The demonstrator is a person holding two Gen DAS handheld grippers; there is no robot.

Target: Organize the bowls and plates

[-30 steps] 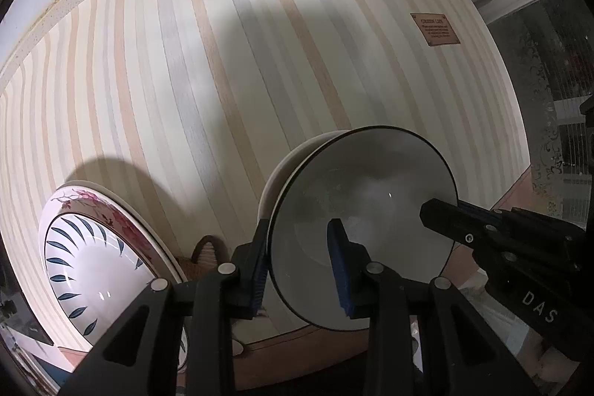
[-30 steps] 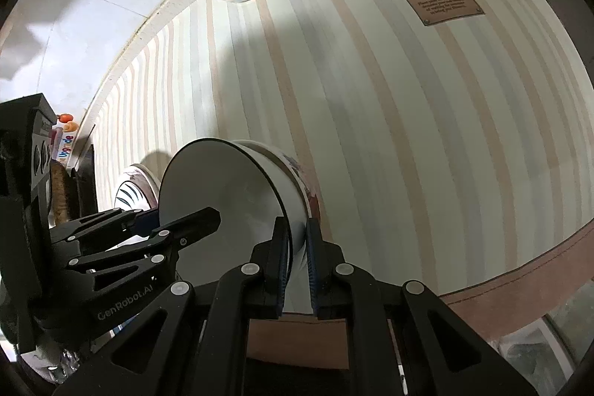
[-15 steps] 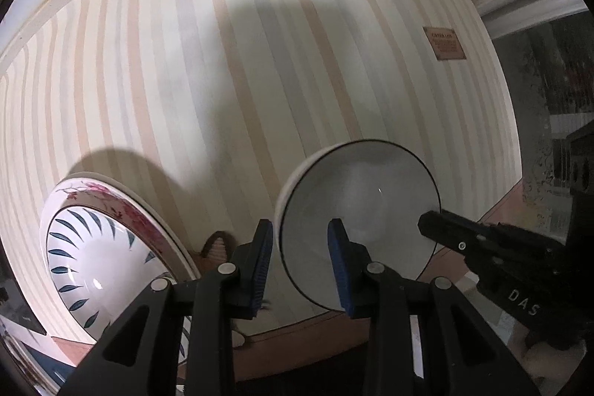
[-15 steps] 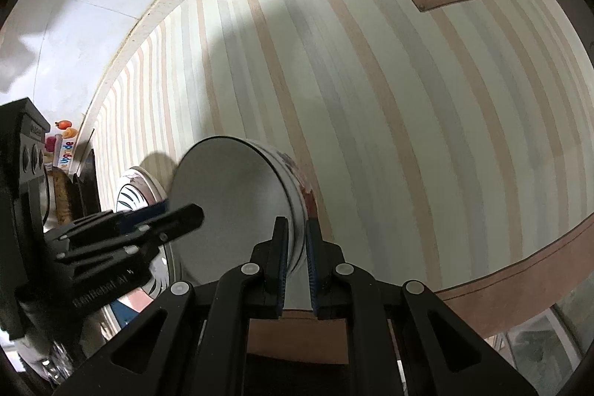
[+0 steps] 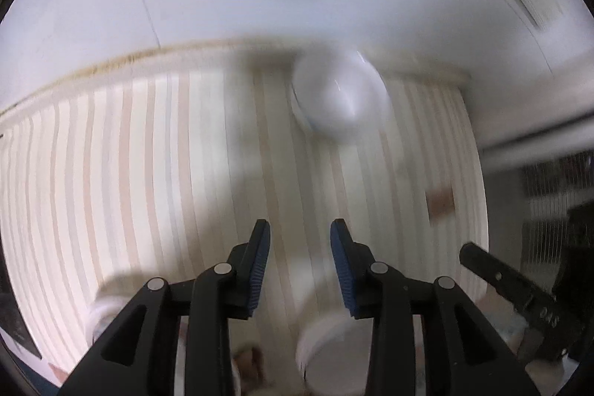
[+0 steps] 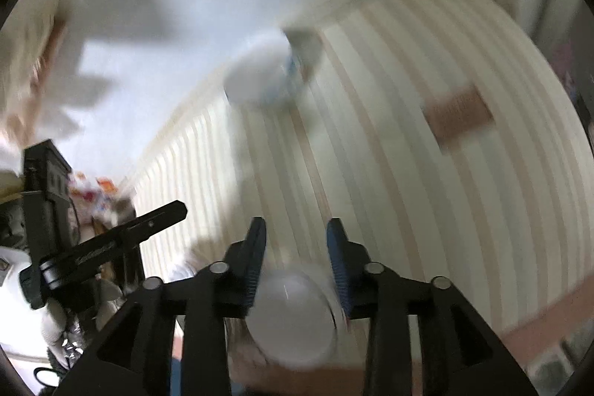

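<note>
Motion blur leaves almost nothing legible. In the left wrist view, the right gripper (image 5: 519,288) at four o'clock bears pale letters that look like "DAS", seen turned. In the right wrist view, the left gripper (image 6: 111,244) at nine o'clock carries a pale printed word, too smeared to read. The brown label (image 6: 458,115) on the striped tablecloth (image 6: 408,192) at two o'clock shows no readable writing.

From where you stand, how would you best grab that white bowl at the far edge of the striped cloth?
Likely by its rim. The bowl stands upright by the wall, mouth up, so one finger could go inside the wall and one outside, coming from above on its near side. The left gripper, jaws opening and empty, faces it.
</note>
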